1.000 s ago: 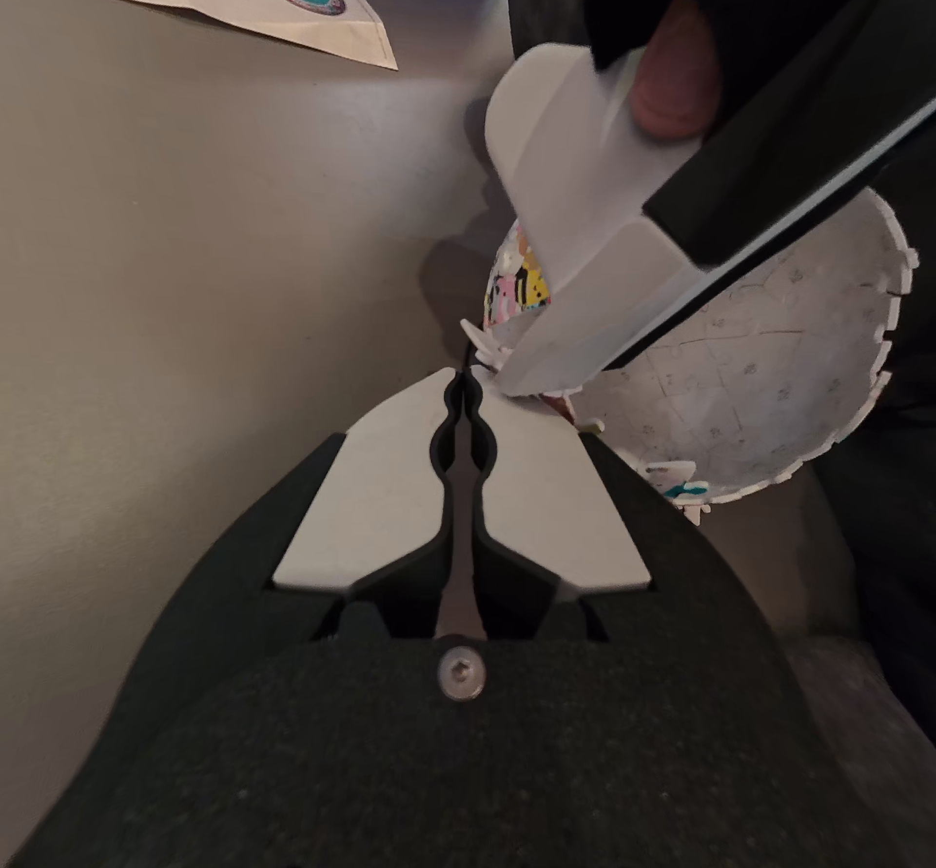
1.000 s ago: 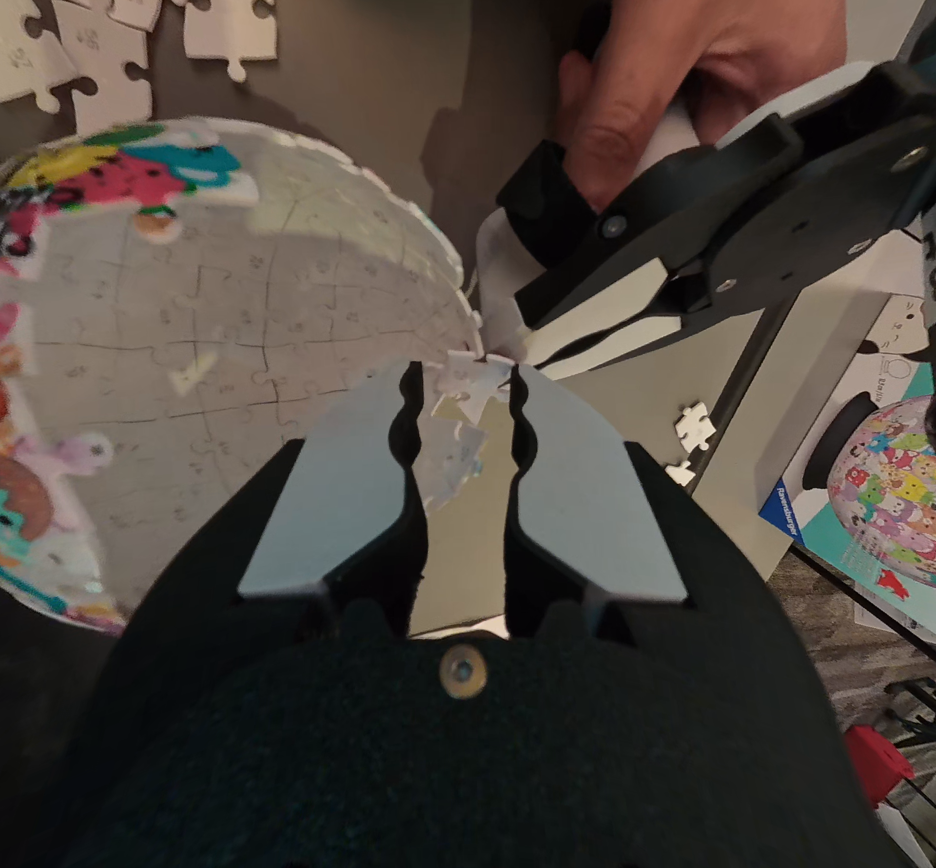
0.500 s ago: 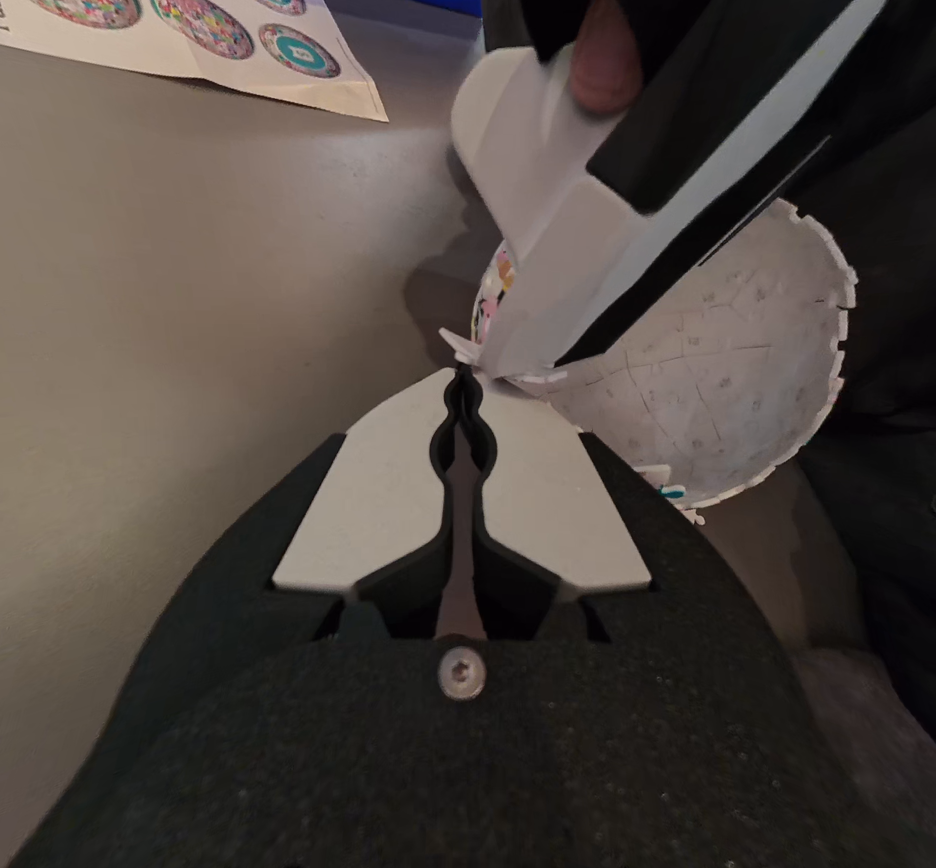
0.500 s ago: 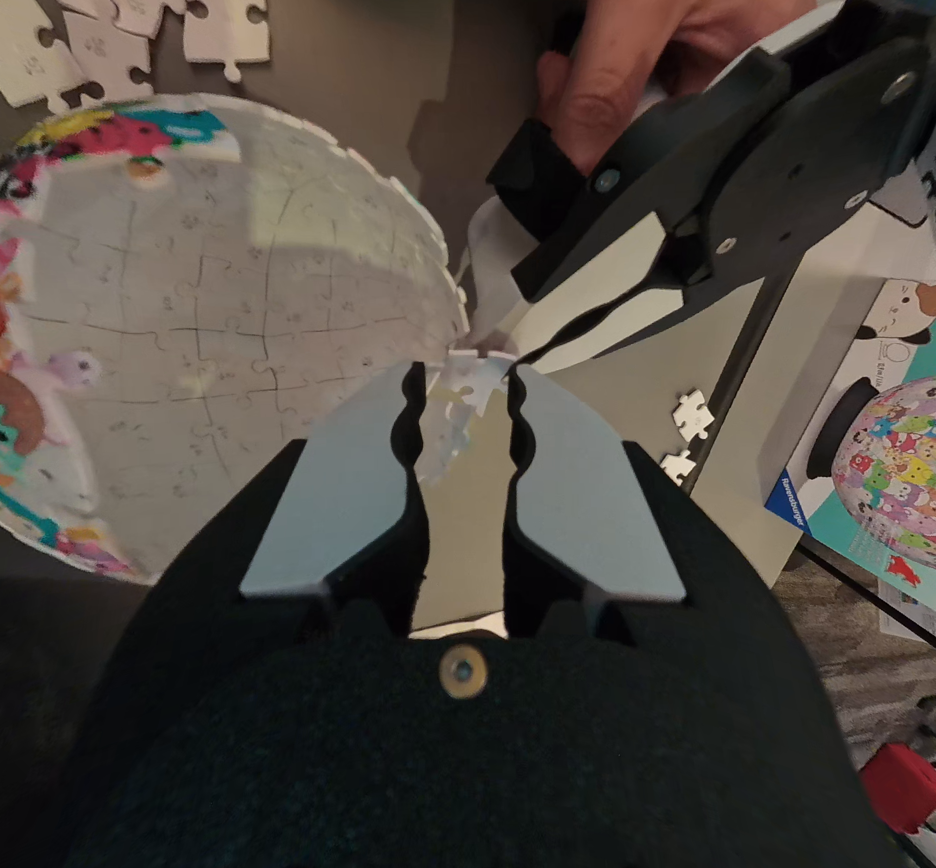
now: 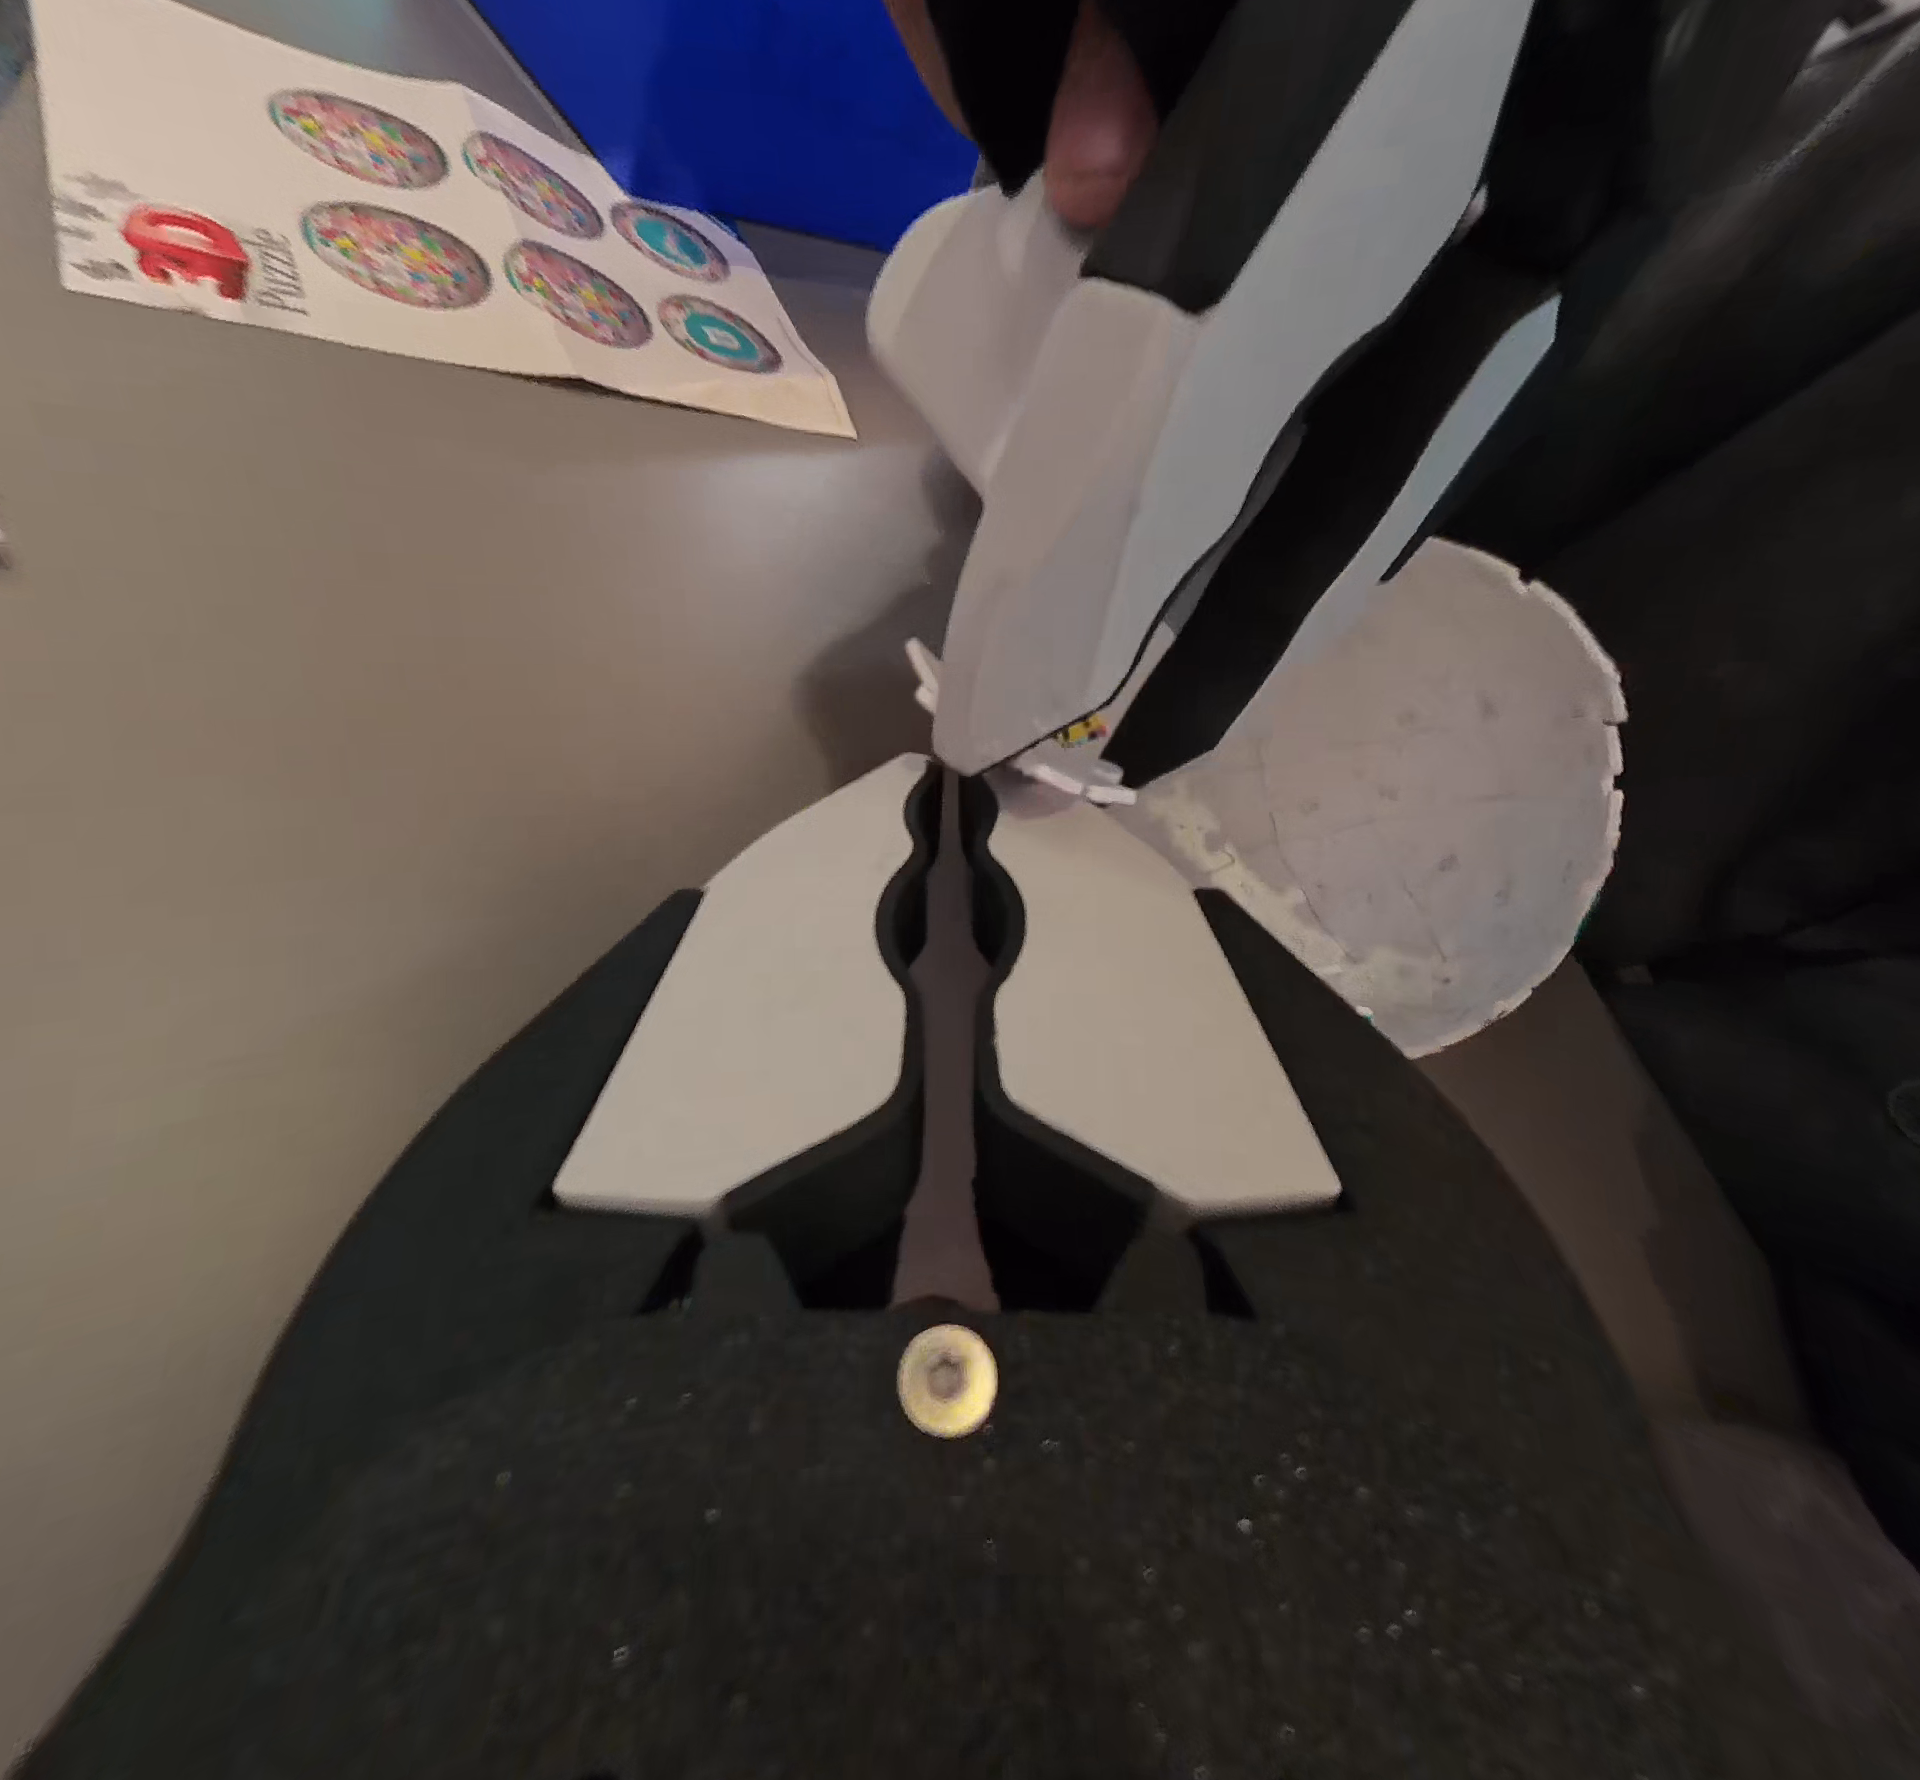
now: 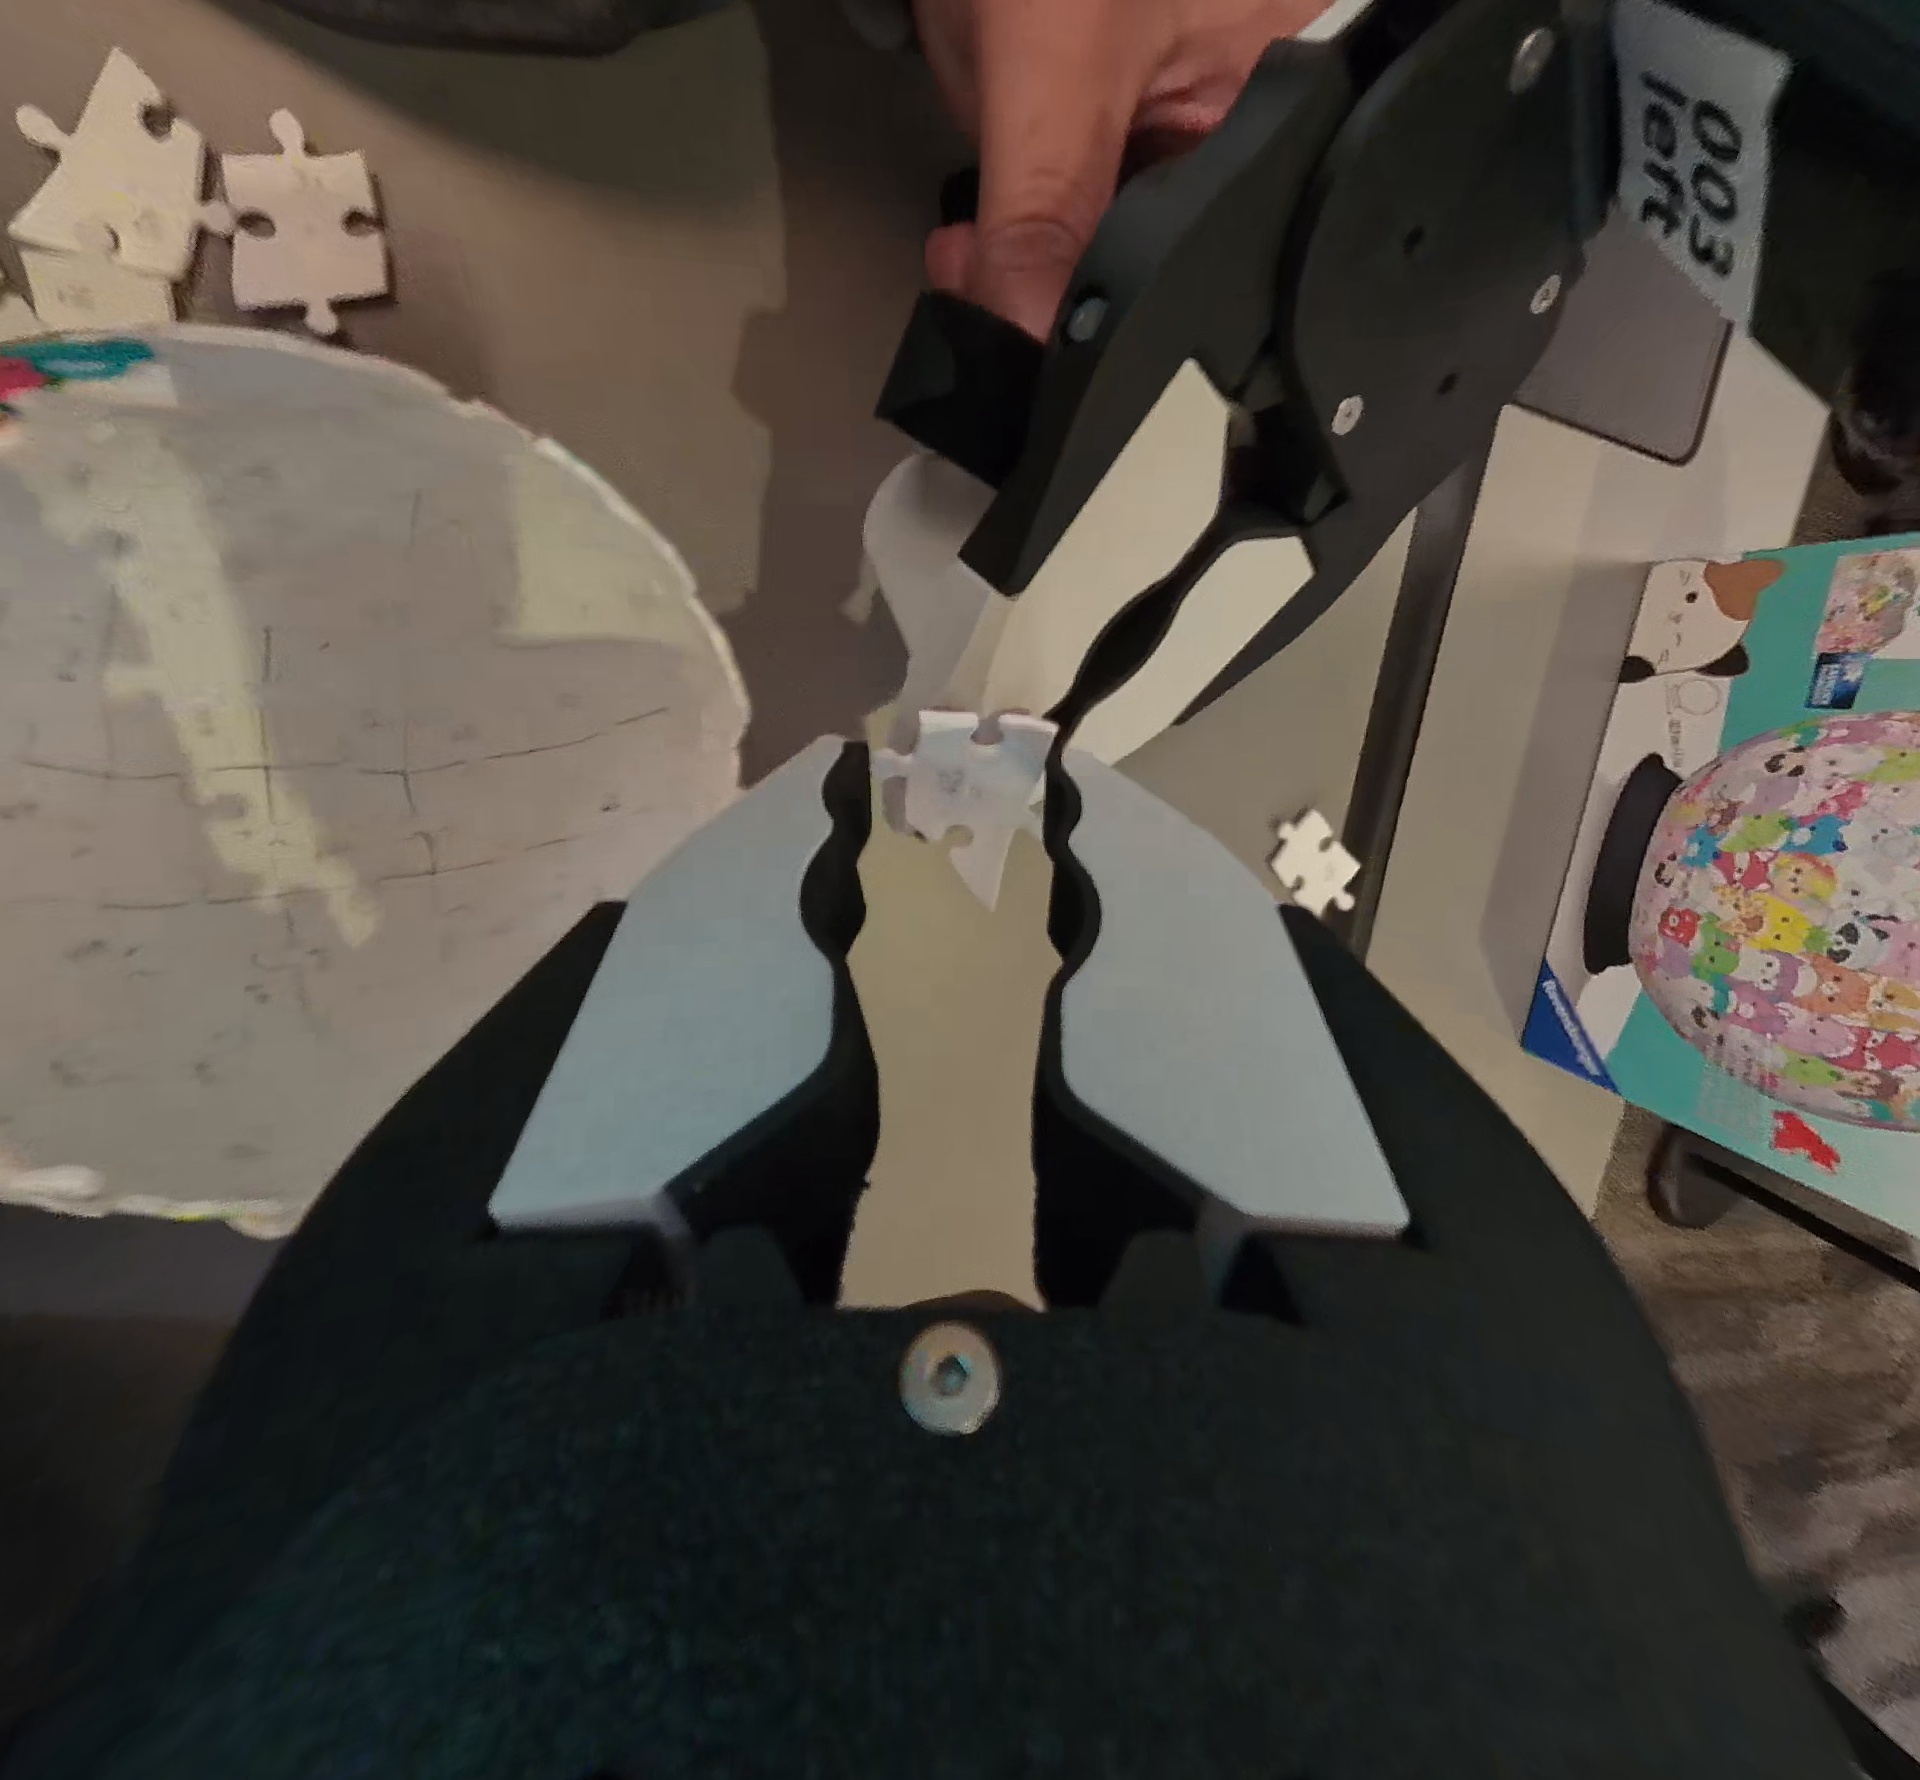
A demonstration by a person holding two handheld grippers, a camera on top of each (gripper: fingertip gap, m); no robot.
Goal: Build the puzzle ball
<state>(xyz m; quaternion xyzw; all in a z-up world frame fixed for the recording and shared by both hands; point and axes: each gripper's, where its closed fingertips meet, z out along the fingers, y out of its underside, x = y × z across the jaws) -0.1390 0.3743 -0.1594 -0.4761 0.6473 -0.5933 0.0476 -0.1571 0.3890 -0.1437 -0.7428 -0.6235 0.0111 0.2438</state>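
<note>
- Roughly half done, judging by the shell: the puzzle ball point(image 6: 260, 774) is an open bowl of joined pieces, rim ragged, lying on the table point(image 5: 364, 691) at the left of the right wrist view.
- Right gripper point(image 6: 951, 774) grips a loose piece point(image 6: 961, 780) by its edges, white back showing.
- Left gripper point(image 5: 945, 780) is closed, tips touching that piece.
- Left to do: spare pieces point(image 6: 208, 218) lie far left; one piece point(image 6: 1314, 863) lies at the right.
- Shell inside plain white, colourful print outside.
</note>
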